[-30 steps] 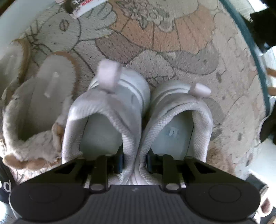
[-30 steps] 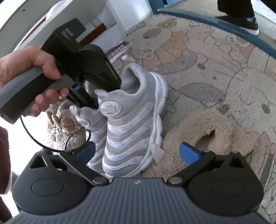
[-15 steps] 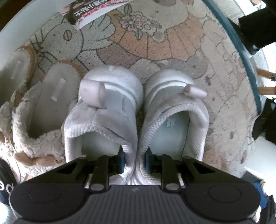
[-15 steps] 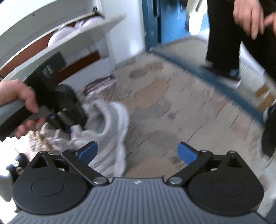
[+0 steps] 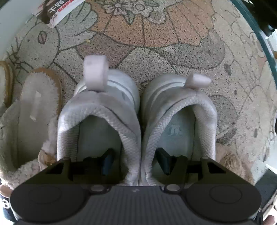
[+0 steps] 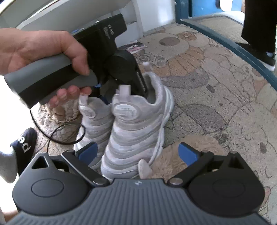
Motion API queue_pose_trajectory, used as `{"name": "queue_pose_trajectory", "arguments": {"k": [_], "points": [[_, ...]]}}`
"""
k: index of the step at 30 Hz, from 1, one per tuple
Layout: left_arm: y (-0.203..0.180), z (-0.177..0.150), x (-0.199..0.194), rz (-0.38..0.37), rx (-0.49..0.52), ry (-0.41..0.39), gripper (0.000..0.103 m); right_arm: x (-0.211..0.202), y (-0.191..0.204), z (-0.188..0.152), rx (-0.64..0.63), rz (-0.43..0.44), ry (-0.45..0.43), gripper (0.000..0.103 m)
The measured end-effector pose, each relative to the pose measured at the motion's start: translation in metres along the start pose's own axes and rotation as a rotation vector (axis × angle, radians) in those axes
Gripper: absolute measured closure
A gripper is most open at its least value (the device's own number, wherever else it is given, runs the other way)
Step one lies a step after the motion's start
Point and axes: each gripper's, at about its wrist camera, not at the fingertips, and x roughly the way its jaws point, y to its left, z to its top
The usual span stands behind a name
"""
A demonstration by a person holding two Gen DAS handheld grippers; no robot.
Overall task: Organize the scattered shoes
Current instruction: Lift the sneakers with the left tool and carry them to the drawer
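Since a moment ago the left hand-held gripper (image 5: 135,160) has spread its jaws: the two black fingers that pinched the touching inner collars of the pair of grey knit slip-on sneakers now stand apart, one finger (image 5: 108,161) down inside the left sneaker (image 5: 97,112), the other inside the right sneaker (image 5: 180,110), and the pads no longer press the collars that still run between them. The pair has also sunk closer to the mat. In the right wrist view a hand (image 6: 39,50) grips the grey handle of that tool above the heels. The right hand-held gripper (image 6: 137,152) hangs open and empty, its blue-tipped fingers wide apart in front of the sneakers.

The sneakers stand side by side, toes away from the left camera, on a patterned cartoon floor mat (image 5: 155,43). Just beside the left sneaker lies a beige fluffy slipper (image 5: 29,124), and another furry slipper (image 6: 174,161) lies near the right one. A printed booklet (image 5: 57,12) lies at the mat's far edge.
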Motion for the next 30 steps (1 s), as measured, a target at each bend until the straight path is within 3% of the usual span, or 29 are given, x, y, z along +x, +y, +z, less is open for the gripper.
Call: {"name": "queue_pose_trajectory", "arguments": {"k": [1,2,4,15,21,30], "points": [[0.001,-0.001,-0.001,-0.001,-0.014,-0.004,0.063,0.0,-0.004,0.0,0.019,0.001,-0.001,0.003],[0.002,-0.002,-0.005,-0.01,-0.023,-0.009,0.078,-0.002,-0.008,-0.001,0.034,-0.001,-0.005,0.003],[0.005,-0.003,-0.012,-0.034,-0.039,-0.019,0.08,-0.005,-0.013,-0.001,0.056,-0.008,-0.014,0.003],[0.008,-0.021,-0.078,-0.18,-0.095,-0.093,0.082,-0.034,-0.001,0.002,-0.014,-0.012,-0.091,0.003],[-0.006,-0.05,-0.13,-0.272,-0.106,-0.149,0.082,-0.066,0.019,0.013,-0.101,-0.106,-0.174,0.003],[-0.018,-0.067,-0.2,-0.366,-0.137,-0.215,0.082,-0.124,0.035,0.031,-0.25,-0.214,-0.278,0.003]]}}
